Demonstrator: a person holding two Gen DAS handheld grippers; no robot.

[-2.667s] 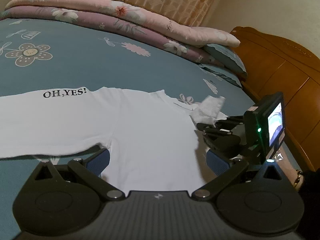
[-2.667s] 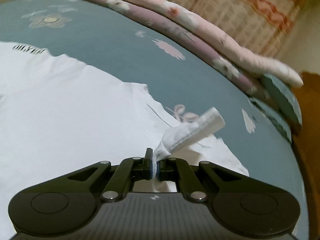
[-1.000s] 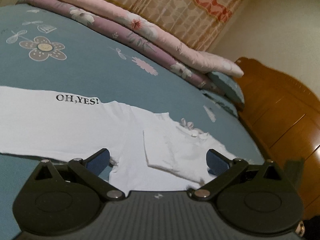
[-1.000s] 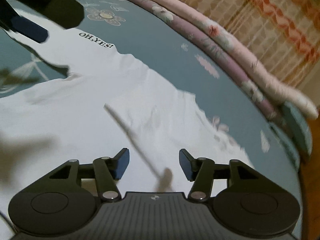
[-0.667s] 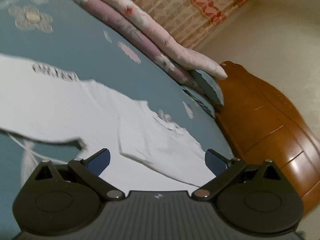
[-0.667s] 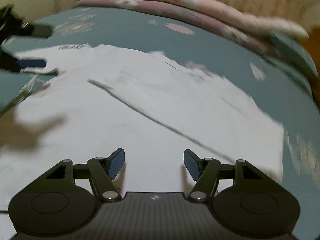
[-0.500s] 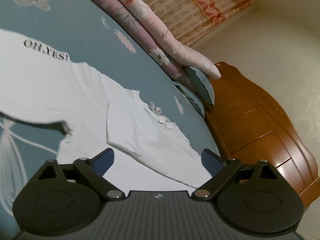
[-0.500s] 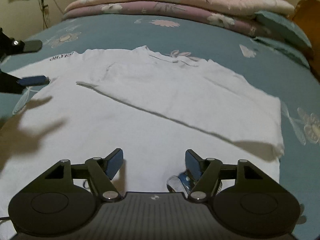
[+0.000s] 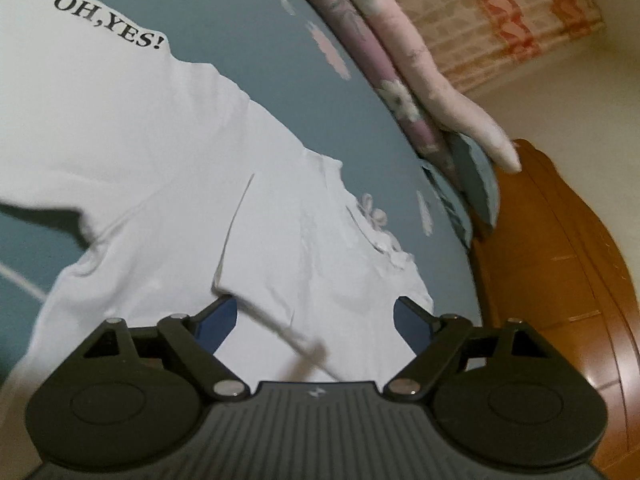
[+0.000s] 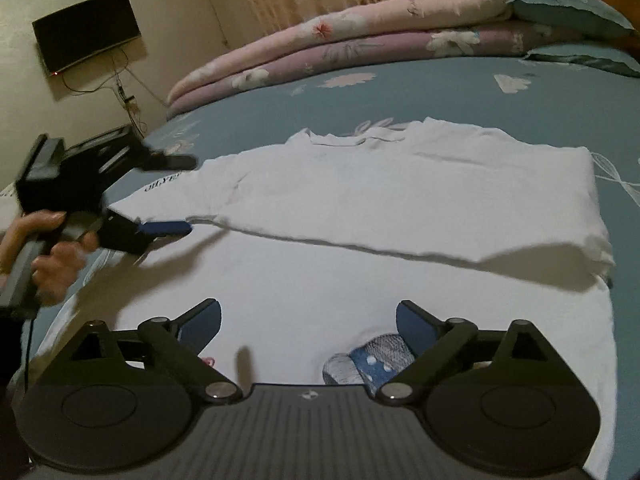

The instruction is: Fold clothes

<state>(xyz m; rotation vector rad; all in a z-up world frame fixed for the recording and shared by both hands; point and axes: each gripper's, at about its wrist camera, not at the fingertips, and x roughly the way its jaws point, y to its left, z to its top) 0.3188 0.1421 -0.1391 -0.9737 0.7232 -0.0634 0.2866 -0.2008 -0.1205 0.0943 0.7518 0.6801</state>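
Observation:
A white T-shirt (image 10: 360,280) lies flat on the blue bedsheet (image 10: 460,96), its right side folded over the middle with the flap edge (image 10: 400,250) running across. The sleeve printed "OH,YES!" (image 9: 108,20) stretches to the upper left in the left wrist view. My left gripper (image 9: 316,320) hovers low over the flap's corner (image 9: 218,288), jaws closing, cloth beneath them but not pinched. A hand (image 10: 48,256) holds the left gripper (image 10: 188,194) at the shirt's left side. My right gripper (image 10: 308,320) is over the hem end, jaws opening, holding nothing.
Folded pink and purple quilts (image 10: 360,36) and blue pillows (image 10: 568,8) line the far side of the bed. A wooden headboard (image 9: 560,280) stands at the right. A wall TV (image 10: 88,34) with cables hangs at the left. A small grey-and-blue dotted thing (image 10: 372,360) shows by the right finger.
The right gripper let go of the shirt side it had carried over, pulled back and swung toward the hem, opening wider. The left gripper rolled, sank toward the flap's corner and narrowed slightly.

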